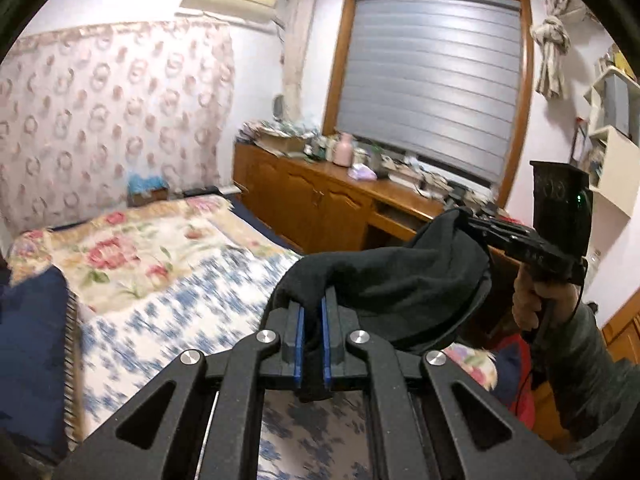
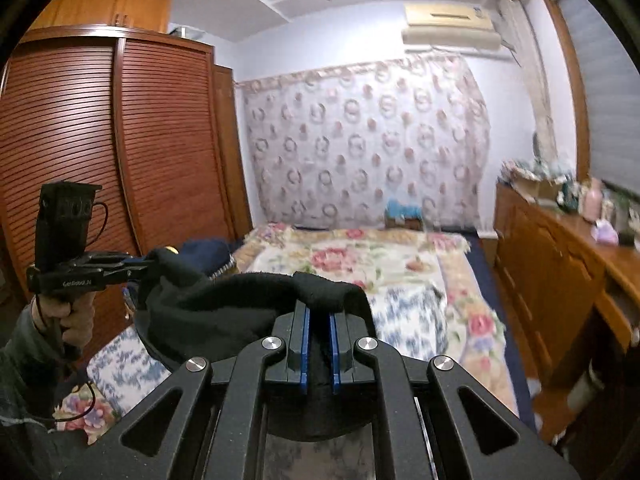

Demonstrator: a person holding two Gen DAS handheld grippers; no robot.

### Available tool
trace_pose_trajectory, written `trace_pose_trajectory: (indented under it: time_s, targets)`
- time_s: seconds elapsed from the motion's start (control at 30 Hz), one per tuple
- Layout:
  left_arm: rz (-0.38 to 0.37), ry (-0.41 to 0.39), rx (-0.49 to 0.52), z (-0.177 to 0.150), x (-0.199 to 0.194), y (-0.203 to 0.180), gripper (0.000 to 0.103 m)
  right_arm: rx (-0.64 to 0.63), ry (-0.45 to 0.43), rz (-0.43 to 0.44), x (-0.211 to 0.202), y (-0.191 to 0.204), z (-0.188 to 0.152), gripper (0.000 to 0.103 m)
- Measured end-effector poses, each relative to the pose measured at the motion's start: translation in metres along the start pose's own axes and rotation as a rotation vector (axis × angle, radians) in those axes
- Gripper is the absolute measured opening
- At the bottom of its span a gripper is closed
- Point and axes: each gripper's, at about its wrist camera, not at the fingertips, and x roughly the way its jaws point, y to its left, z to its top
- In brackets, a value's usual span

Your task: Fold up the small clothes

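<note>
A small black garment [image 1: 400, 284] hangs in the air above the bed, stretched between my two grippers. In the left wrist view my left gripper [image 1: 312, 300] is shut on one end of it, the cloth bunched between the blue pads. My right gripper [image 1: 466, 216] clamps the other end at the right, held by a hand [image 1: 528, 304]. The right wrist view shows the same garment [image 2: 224, 308] with my right gripper [image 2: 318, 306] shut on its edge. My left gripper [image 2: 150, 260] pinches the far end at the left. The lower part of the garment sags below the frame of each gripper.
The bed [image 1: 160, 248] below has a floral blanket and a blue-patterned sheet. A dark blue cloth [image 1: 28, 320] lies at its left edge. A wooden sideboard [image 1: 320, 200] crowded with items runs under the window. A slatted wardrobe [image 2: 140, 140] stands beyond the bed.
</note>
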Motion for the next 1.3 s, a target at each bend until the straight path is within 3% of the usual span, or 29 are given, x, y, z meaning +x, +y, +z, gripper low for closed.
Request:
trace_pose_trajectory:
  time_s: [0.23, 0.33, 0.43, 0.57, 0.67, 0.87, 0.97, 1.3]
  targets:
    - [0.12, -0.039, -0.021, 0.035, 0.001, 0.047, 0.007, -0.023, 0.015, 0.0, 0.062, -0.006, 0.051, 0.007]
    - [0.176, -0.072, -0.009, 0.05, -0.003, 0.058, 0.007, -0.009, -0.013, -0.004, 0.103, -0.003, 0.069, 0.007]
    - [0.206, -0.09, -0.001, 0.053, -0.012, 0.064, 0.007, -0.016, -0.051, -0.01, 0.112, 0.004, 0.082, 0.007]
    - [0.22, -0.045, 0.011, 0.018, -0.014, 0.064, 0.007, -0.053, -0.032, 0.004, 0.116, 0.021, 0.065, 0.007]
    - [0.204, 0.041, -0.013, -0.03, -0.004, 0.067, 0.007, -0.054, 0.042, 0.025, 0.109, 0.015, 0.021, 0.007]
    - [0.14, 0.248, -0.101, -0.131, 0.023, 0.071, 0.007, -0.002, 0.273, 0.091, 0.119, 0.016, -0.087, 0.007]
    - [0.137, 0.274, -0.109, -0.141, 0.032, 0.069, 0.007, 0.029, 0.318, 0.113, 0.128, 0.013, -0.108, 0.007]
    - [0.167, 0.218, -0.133, -0.085, 0.079, 0.118, 0.007, 0.044, 0.303, 0.093, 0.206, -0.021, -0.061, 0.008]
